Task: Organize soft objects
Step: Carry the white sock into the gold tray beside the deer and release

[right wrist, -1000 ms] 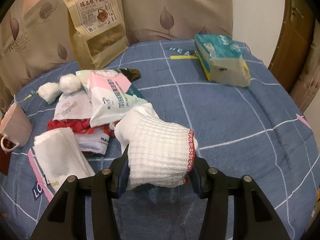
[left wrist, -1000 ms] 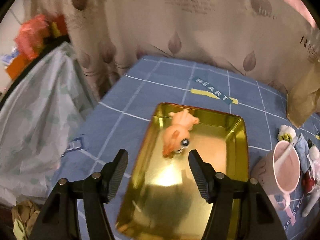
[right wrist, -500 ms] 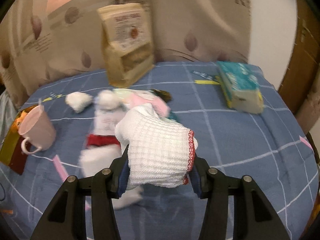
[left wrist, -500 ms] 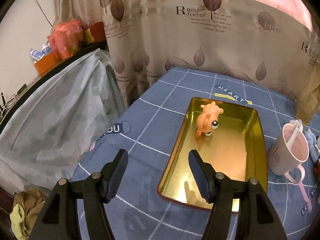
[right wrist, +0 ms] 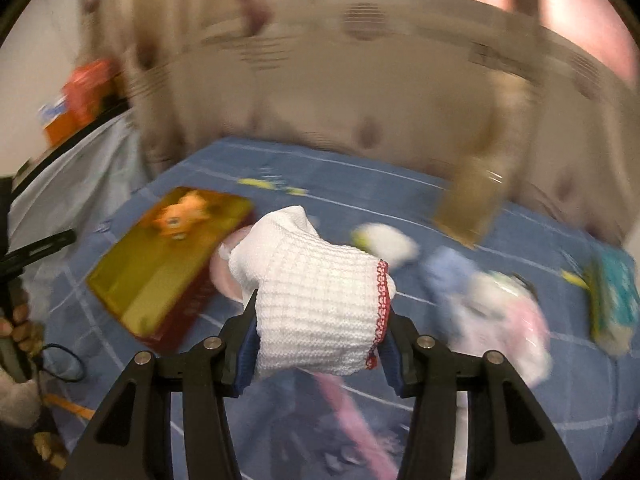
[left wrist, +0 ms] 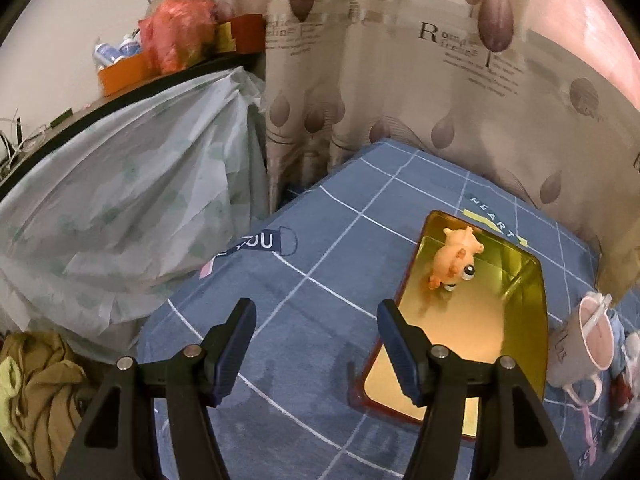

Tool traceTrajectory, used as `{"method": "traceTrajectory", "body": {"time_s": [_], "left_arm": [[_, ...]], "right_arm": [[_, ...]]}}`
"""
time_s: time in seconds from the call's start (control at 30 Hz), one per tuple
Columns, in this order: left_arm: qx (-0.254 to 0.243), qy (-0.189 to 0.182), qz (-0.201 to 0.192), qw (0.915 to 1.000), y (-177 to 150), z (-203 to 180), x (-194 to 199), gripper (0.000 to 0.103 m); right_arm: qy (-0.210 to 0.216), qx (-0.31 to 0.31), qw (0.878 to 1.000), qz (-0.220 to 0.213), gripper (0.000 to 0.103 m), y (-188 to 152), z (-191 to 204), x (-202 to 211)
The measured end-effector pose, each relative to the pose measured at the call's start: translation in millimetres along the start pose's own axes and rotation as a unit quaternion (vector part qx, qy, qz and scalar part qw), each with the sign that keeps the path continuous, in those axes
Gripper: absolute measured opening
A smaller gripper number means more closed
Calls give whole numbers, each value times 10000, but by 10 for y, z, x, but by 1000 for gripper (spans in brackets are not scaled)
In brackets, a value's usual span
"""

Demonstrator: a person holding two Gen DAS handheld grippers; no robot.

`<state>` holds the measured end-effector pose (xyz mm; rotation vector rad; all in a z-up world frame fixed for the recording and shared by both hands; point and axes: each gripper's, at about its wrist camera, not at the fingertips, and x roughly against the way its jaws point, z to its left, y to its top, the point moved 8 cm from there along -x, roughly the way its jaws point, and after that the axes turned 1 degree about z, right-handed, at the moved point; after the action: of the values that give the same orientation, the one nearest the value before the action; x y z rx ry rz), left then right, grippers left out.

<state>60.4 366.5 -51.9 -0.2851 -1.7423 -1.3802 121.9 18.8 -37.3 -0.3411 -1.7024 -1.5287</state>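
My right gripper (right wrist: pixel 318 344) is shut on a white waffle-knit cloth (right wrist: pixel 320 296) with a red stitched edge and holds it above the blue bed. The gold tray (right wrist: pixel 132 276) lies ahead to the left with an orange toy pig (right wrist: pixel 180 216) in it. In the left wrist view the gold tray (left wrist: pixel 532 344) lies right of my left gripper (left wrist: pixel 316 340), which is open and empty over the blue cover. The orange toy pig (left wrist: pixel 456 256) lies at the tray's far end. The right wrist view is blurred.
A pink mug (left wrist: pixel 592 340) with a spoon stands right of the tray. Soft things and packets (right wrist: pixel 500 300) lie blurred on the bed to the right, with a brown bag (right wrist: pixel 472 204) and tissue pack (right wrist: pixel 612 292). A plastic-covered pile (left wrist: pixel 120 200) stands left of the bed; curtains hang behind.
My left gripper has pulled back and left, away from the tray. My right gripper has swung left with the white cloth, bringing the tray into its view.
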Motion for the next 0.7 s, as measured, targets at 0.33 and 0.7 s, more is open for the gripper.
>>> {"method": "traceTrajectory", "body": {"time_s": [0.33,0.7], "left_arm": [[360,123,101,9992,-1,210,-85,64],[494,130,213,9985,-14,285,-183,64]], "right_arm": [[537,837,9948,197,47,482,1075,-591],[26,1159,9884,978,48,494,1400,-1621]]}}
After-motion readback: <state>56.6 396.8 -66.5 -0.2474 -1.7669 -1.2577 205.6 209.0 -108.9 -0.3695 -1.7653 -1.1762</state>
